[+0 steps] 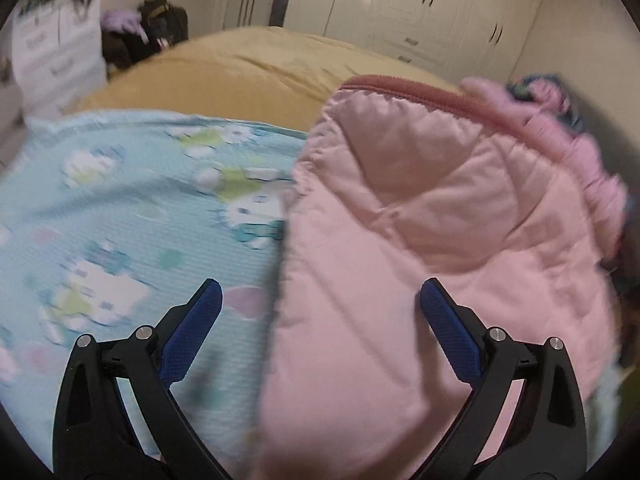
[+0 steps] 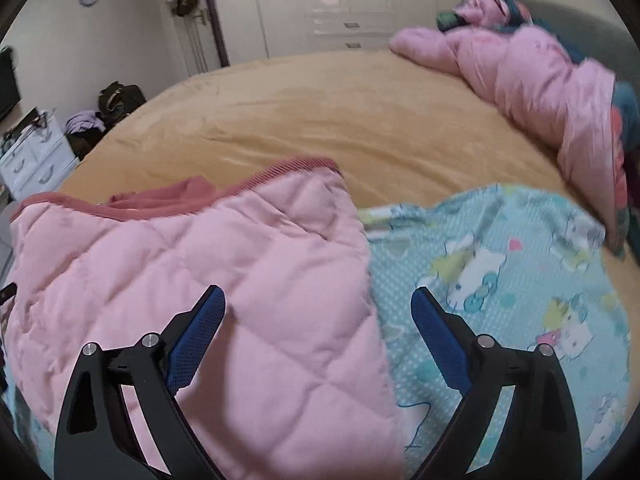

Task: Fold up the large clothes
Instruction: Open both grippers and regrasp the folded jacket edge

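A pink quilted garment [image 1: 420, 240] with a darker pink ribbed edge lies folded on a light blue cartoon-print sheet [image 1: 120, 200] spread on the bed. In the left wrist view my left gripper [image 1: 318, 294] stands open above the garment's left edge, its blue pads well apart and holding nothing. From the right wrist camera the same garment [image 2: 224, 264] lies at the left and the blue sheet [image 2: 500, 280] at the right. My right gripper [image 2: 318, 300] is open over the garment's right edge, with nothing pinched between its fingers.
A tan bedspread [image 2: 320, 112] covers the bed beyond the sheet. Another pink padded garment [image 2: 532, 80] lies heaped at the far right with teal and patterned cloth. White wardrobes [image 2: 340, 4] line the back wall. A white drawer unit [image 2: 32, 160] and dark bags [image 2: 116, 100] stand at the left.
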`<state>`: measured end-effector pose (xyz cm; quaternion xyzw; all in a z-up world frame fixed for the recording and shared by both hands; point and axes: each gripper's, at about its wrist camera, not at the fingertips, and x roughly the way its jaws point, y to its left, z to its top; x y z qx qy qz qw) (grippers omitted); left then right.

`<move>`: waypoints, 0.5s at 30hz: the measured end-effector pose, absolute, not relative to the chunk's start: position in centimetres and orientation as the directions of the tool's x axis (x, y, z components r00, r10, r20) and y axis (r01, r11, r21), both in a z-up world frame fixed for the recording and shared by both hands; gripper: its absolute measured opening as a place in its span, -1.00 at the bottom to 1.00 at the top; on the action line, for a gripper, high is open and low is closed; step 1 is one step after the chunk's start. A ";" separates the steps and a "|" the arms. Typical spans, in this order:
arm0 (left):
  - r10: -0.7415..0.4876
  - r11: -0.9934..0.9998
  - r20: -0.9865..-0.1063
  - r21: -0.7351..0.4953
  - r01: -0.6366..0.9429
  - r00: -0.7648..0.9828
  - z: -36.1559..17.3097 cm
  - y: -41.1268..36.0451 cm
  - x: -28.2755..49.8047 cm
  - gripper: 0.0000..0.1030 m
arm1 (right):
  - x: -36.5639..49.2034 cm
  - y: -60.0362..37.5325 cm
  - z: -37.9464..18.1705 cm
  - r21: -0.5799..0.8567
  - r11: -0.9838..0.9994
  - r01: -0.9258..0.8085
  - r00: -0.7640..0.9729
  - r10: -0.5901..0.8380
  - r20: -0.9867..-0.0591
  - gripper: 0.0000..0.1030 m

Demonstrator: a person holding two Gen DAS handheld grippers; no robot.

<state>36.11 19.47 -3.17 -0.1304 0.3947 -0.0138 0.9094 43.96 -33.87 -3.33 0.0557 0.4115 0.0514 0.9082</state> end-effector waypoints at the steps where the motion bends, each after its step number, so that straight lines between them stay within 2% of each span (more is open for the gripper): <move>1: -0.122 0.968 -0.715 -0.240 -0.078 0.688 -3.2 19.3 36.3 0.61 | 44.1 -33.9 -3.7 0.155 0.987 -0.045 0.656 0.146 -0.741 0.74; 2: -0.114 0.973 -0.714 -0.220 -0.067 0.690 -3.1 18.9 36.5 0.40 | 44.5 -33.9 -3.8 0.181 0.982 -0.061 0.657 0.176 -0.733 0.39; 3: -0.110 0.978 -0.710 -0.204 -0.054 0.696 -3.0 18.4 36.7 -0.06 | 44.7 -33.7 -4.0 0.208 0.975 -0.080 0.651 0.209 -0.730 -0.12; 4: -0.112 0.980 -0.706 -0.194 -0.039 0.699 -2.9 17.9 36.9 -0.29 | 45.1 -33.9 -4.1 0.223 0.971 -0.085 0.646 0.224 -0.729 -0.20; 5: -0.094 0.985 -0.708 -0.171 -0.040 0.700 -2.8 17.5 37.0 -0.37 | 44.9 -33.7 -3.9 0.216 0.972 -0.090 0.658 0.221 -0.720 -0.40; 6: -0.089 0.986 -0.708 -0.161 -0.037 0.701 -2.7 17.4 37.1 -0.62 | 44.6 -33.3 -3.5 0.210 0.972 -0.107 0.672 0.226 -0.705 -0.58; 9: -0.083 0.990 -0.666 -0.140 -0.016 0.741 -1.1 17.1 36.2 -0.75 | 43.7 -33.2 -1.1 0.184 0.975 -0.127 0.736 0.218 -0.641 -0.68; 12: -0.078 0.989 -0.591 -0.145 -0.010 0.803 2.0 17.4 35.5 -0.75 | 43.0 -34.3 2.8 0.192 0.972 -0.133 0.815 0.217 -0.538 -0.69; 15: -0.086 0.989 -0.549 -0.148 0.005 0.831 4.1 17.0 36.1 -0.75 | 43.3 -34.6 5.6 0.197 0.970 -0.138 0.851 0.218 -0.477 -0.70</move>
